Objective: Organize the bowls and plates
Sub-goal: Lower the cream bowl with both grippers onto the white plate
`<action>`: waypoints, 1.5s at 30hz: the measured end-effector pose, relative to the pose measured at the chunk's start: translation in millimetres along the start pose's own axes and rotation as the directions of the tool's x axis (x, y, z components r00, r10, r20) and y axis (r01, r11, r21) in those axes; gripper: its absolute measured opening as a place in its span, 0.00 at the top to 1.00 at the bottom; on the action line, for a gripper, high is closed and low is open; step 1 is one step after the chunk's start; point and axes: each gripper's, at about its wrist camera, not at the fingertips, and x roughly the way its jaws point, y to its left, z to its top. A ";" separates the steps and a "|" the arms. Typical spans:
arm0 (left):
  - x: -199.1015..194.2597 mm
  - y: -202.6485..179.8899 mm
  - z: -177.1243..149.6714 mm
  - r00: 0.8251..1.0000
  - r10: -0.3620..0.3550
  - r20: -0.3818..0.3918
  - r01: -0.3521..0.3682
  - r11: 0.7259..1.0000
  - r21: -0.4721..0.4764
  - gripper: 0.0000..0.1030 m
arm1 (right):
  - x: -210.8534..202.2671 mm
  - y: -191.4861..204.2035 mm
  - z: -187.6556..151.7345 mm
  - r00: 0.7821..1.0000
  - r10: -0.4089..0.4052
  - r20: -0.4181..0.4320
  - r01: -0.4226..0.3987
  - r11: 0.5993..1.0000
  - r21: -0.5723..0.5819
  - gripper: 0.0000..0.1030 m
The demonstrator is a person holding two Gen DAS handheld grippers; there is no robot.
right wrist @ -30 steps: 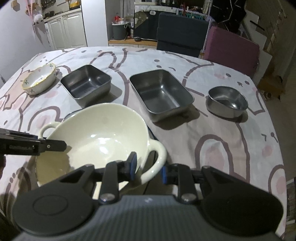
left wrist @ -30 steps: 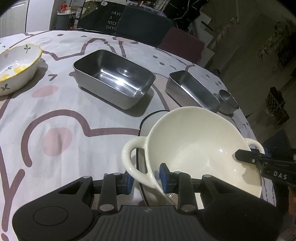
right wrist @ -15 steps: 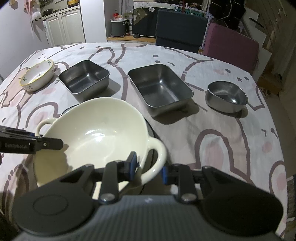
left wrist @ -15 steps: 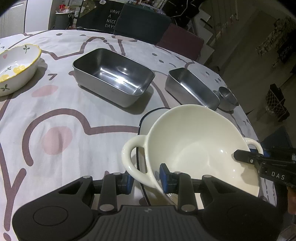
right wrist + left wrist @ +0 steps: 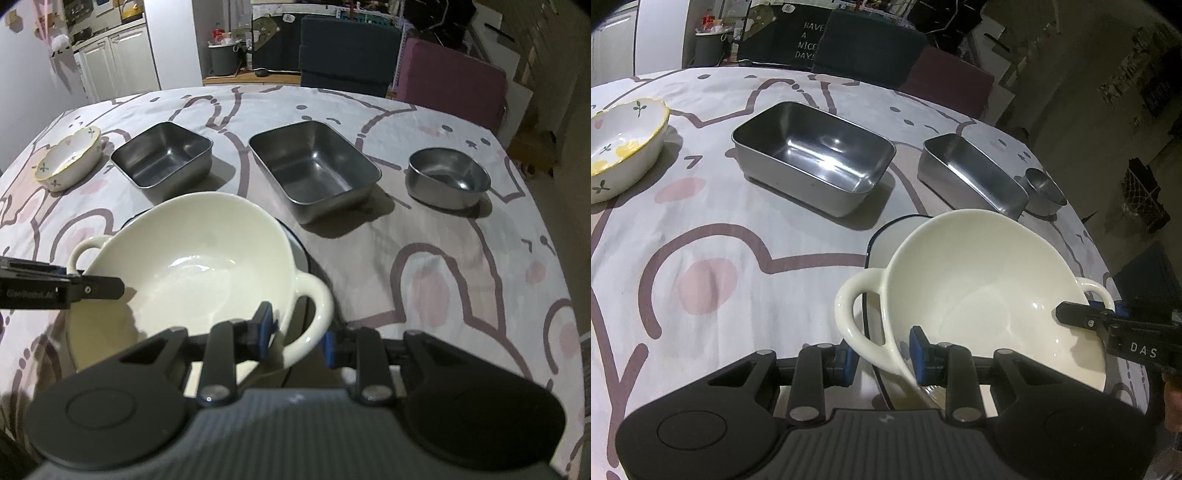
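Observation:
A cream two-handled bowl (image 5: 982,291) is held by both grippers above a white plate with a dark rim (image 5: 886,240). My left gripper (image 5: 882,360) is shut on the bowl's wall beside its left handle (image 5: 849,317). My right gripper (image 5: 297,332) is shut on the bowl's wall at the opposite handle (image 5: 314,310); the bowl (image 5: 192,266) fills that view's lower left. Each gripper's finger shows in the other view: the right one (image 5: 1108,325), the left one (image 5: 74,288). The bowl is tilted slightly.
On the patterned tablecloth behind stand two rectangular steel trays (image 5: 162,158) (image 5: 314,166), a round steel bowl (image 5: 447,177) at the right, and a small flowered ceramic bowl (image 5: 70,158) at the far left. The table edge (image 5: 1089,229) runs close on the right.
The cream bowl has risen a little with both grippers and both views have shifted slightly; the other dishes have not moved.

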 end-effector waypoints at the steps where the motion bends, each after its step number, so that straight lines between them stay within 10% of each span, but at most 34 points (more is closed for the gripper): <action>1: -0.3 -0.1 0.0 1.000 -0.001 0.000 0.001 1.000 0.002 0.71 | 0.0 0.4 -0.7 1.000 0.001 -0.001 0.000 1.000 0.005 0.69; 45: -0.7 -0.8 3.9 1.000 -0.006 -0.008 0.006 1.000 0.017 0.73 | 17.5 -8.7 -4.1 0.996 0.070 -0.059 -0.063 0.991 0.116 0.64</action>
